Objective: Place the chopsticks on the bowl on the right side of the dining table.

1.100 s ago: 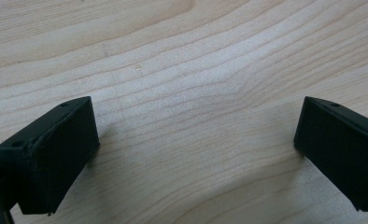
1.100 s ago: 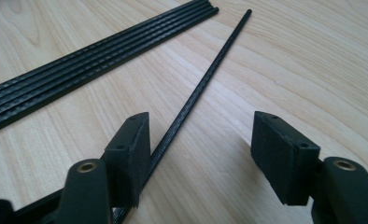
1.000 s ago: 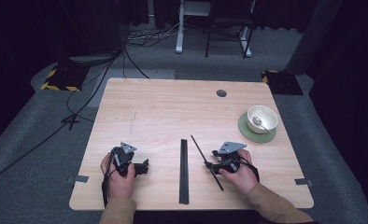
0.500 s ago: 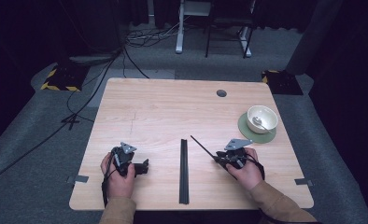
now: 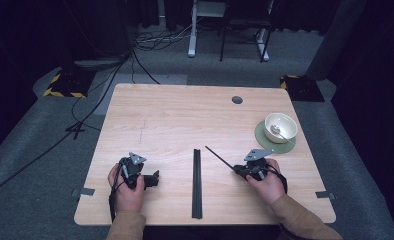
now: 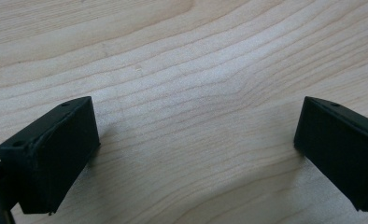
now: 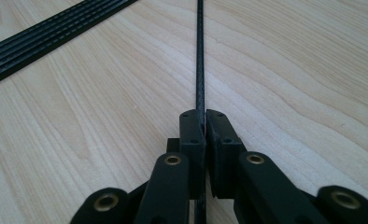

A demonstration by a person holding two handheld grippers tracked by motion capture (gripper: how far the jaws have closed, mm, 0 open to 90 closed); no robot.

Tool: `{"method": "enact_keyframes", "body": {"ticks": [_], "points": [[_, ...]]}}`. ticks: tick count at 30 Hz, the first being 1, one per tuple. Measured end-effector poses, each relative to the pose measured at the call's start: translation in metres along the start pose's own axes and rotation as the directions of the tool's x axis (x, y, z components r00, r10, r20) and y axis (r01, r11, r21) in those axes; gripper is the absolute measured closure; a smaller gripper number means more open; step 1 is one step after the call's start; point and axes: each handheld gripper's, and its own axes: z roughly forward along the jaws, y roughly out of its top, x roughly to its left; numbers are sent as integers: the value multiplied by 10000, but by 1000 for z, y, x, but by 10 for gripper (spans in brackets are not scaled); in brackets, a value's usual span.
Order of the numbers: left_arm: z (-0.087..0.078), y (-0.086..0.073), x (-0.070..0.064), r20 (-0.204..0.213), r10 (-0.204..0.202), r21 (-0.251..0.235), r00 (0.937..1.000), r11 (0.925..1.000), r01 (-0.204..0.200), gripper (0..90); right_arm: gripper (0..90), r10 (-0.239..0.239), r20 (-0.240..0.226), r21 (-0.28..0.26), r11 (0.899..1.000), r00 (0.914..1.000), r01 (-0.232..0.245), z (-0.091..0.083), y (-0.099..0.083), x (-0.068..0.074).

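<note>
My right claw (image 5: 241, 170), clenched on one thin black rod (image 5: 218, 158), has carried it rightward from the bundle (image 5: 197, 182); my left claw (image 5: 152, 180) rests released on the desk (image 5: 175, 115).

My left gripper's (image 6: 196, 154) black jaws cut off at the frame bottom, thin black rod (image 7: 200, 51) running past the top edge, small white bowl's (image 5: 280, 127) contents too small for me to tell

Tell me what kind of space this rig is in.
Probably a lab or recording studio, not a home: a bare wooden table stands on grey carpet, with loose cables on the floor behind it, yellow-and-black hazard-striped blocks at its far corners, and dark surroundings.
</note>
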Motion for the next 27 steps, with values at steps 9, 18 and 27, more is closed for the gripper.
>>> {"method": "enact_keyframes", "body": {"ticks": [9, 18, 27], "points": [[0, 0, 0, -1, 1, 3, 10000, 10000, -1, 2, 867, 408, 80, -352, 9986, 9991, -405, -2, -4, -6], [0, 0, 0, 11, -1, 7, 10000, 10000, 1, 2, 867, 349, 42, -773, 9964, 9994, -345, -17, 0, -11], [0, 0, 1, 14, 38, 17, 10000, 10000, -38, 1, 867, 228, -45, -1145, 9931, 9997, -232, -38, 8, -16]]}}
